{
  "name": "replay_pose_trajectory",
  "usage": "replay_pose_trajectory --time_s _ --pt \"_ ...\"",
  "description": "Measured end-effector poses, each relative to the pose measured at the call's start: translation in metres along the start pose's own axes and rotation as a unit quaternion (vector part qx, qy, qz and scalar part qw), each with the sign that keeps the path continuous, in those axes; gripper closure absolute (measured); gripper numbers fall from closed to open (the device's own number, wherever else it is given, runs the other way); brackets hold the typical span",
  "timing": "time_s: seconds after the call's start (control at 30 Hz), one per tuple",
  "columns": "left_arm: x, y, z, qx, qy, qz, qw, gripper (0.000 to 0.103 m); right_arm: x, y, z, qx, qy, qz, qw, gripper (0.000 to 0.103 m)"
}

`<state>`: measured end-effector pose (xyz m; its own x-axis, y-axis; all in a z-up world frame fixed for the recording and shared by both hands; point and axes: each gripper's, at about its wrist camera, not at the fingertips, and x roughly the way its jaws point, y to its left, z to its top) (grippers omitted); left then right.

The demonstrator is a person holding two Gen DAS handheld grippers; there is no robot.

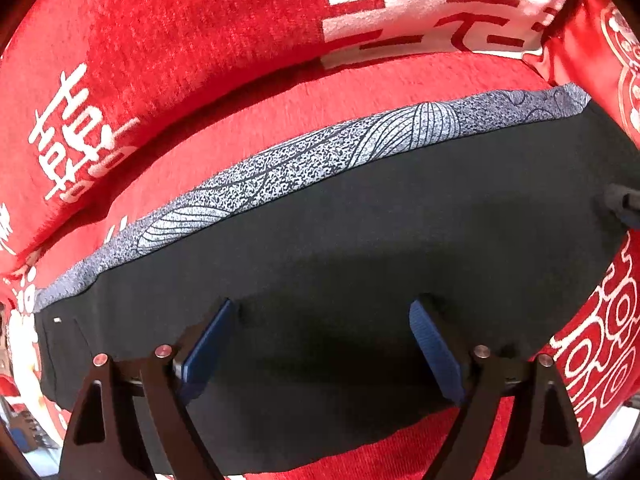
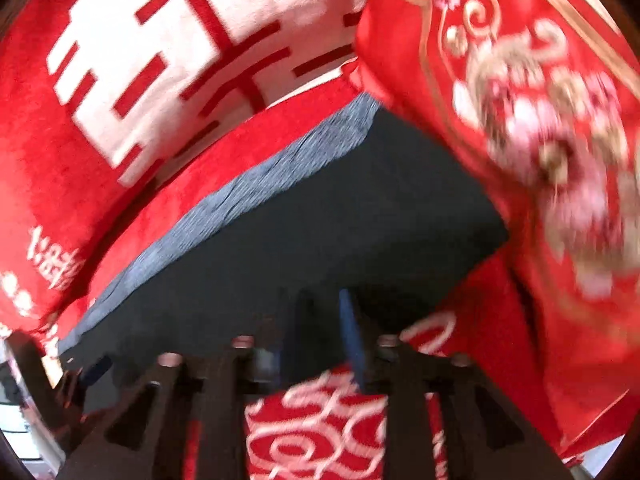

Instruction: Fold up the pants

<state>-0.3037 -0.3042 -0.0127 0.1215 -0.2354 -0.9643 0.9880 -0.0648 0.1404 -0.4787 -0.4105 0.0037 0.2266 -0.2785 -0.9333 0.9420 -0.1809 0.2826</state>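
The dark pants (image 1: 360,232) lie folded flat on a red bedcover (image 1: 248,120), with a grey patterned strip (image 1: 280,176) along their far edge. My left gripper (image 1: 323,306) hovers over the near part of the pants, its blue pads wide apart with only flat cloth below them. In the blurred right wrist view the pants (image 2: 320,208) end at a corner on the right. My right gripper (image 2: 320,312) stands over their near edge, its fingers apart with nothing pinched between them. Its tip (image 1: 622,204) shows at the right edge of the left wrist view.
A red pillow with large white characters (image 1: 420,4) lies behind the pants. A red satin cushion with gold embroidery (image 2: 520,100) rises close on the right. Red cloth with white swirls (image 2: 320,432) lies under the right gripper.
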Motion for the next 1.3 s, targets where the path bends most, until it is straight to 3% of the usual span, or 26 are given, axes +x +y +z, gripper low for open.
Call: replay_pose_trajectory --time_s 0.13,0.27,0.6,0.77,0.9,1.3 --pt "0.000 -0.002 0.001 0.010 0.000 0.004 0.9999 0.013 0.003 0.010 -0.014 -0.023 -0.004 -0.010 1.000 0.046" --pt "0.001 -0.001 0.004 0.013 0.006 -0.002 0.9999 0.013 0.008 0.010 -0.013 -0.017 -0.002 0.012 1.000 0.034" --pt "0.001 -0.005 0.004 0.033 -0.003 0.007 0.9994 0.013 0.010 0.002 -0.011 -0.005 -0.001 0.072 0.997 0.027" --pt "0.002 -0.004 0.005 0.034 -0.001 0.004 0.9994 0.013 -0.004 -0.014 -0.017 0.062 -0.020 0.083 0.994 0.027" --pt "0.000 -0.006 0.005 0.034 -0.003 0.006 0.9994 0.013 -0.012 -0.046 -0.034 0.151 -0.035 0.146 0.977 0.032" --pt "0.002 -0.002 0.003 0.021 0.000 0.000 0.9998 0.013 0.010 -0.077 -0.048 0.250 -0.055 0.220 0.941 0.034"
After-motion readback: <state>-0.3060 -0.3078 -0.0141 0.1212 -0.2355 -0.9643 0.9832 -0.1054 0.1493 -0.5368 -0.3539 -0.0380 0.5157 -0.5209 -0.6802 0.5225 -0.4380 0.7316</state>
